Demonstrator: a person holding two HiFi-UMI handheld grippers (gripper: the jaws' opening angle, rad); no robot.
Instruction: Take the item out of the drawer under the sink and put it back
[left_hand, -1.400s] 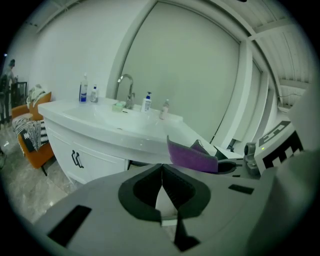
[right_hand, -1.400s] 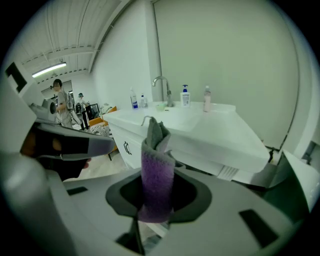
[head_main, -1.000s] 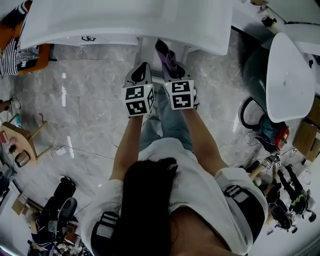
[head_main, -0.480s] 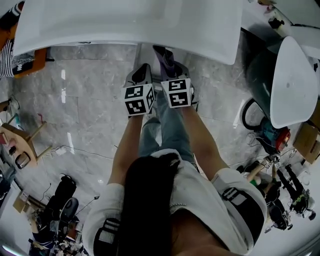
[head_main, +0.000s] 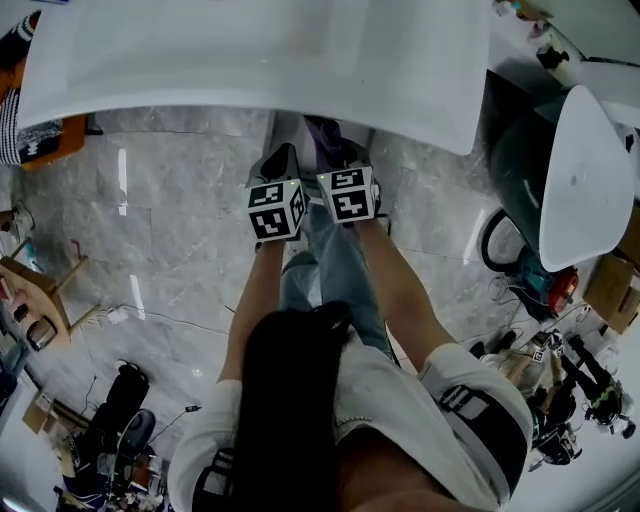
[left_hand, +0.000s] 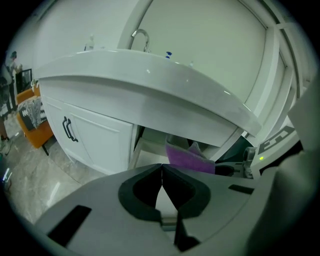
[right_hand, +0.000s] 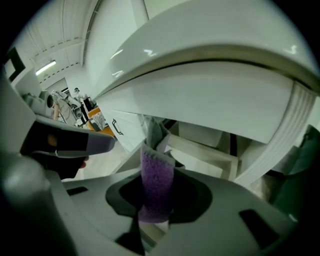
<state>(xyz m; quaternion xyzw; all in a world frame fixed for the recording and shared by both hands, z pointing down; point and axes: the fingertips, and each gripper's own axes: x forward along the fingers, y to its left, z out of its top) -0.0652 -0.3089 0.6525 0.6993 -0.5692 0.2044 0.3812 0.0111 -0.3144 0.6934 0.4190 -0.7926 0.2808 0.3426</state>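
My right gripper (right_hand: 156, 181) is shut on a purple cloth (right_hand: 157, 182) with a grey backing; the cloth sticks up between the jaws. In the head view the purple cloth (head_main: 323, 129) juts from my right gripper (head_main: 338, 148) at the edge of the white sink counter (head_main: 250, 60). Beneath the counter the drawer (right_hand: 207, 152) stands pulled out. My left gripper (left_hand: 161, 169) is shut with nothing in it, just left of the right one. From it I see the cloth (left_hand: 187, 158) over the open drawer (left_hand: 145, 150). The left gripper (head_main: 283, 157) hangs beside the cloth.
A white cabinet door with a black handle (left_hand: 69, 130) is left of the drawer. A faucet (left_hand: 142, 37) stands on the counter. A white toilet (head_main: 585, 170) is to the right, with tools and cables (head_main: 560, 390) on the marble floor. A wooden stool (head_main: 45, 290) stands at the left.
Both grippers have sunk toward the open drawer and moved closer to the counter's edge. The purple cloth has gone with the right gripper and now lies partly under the counter's rim.
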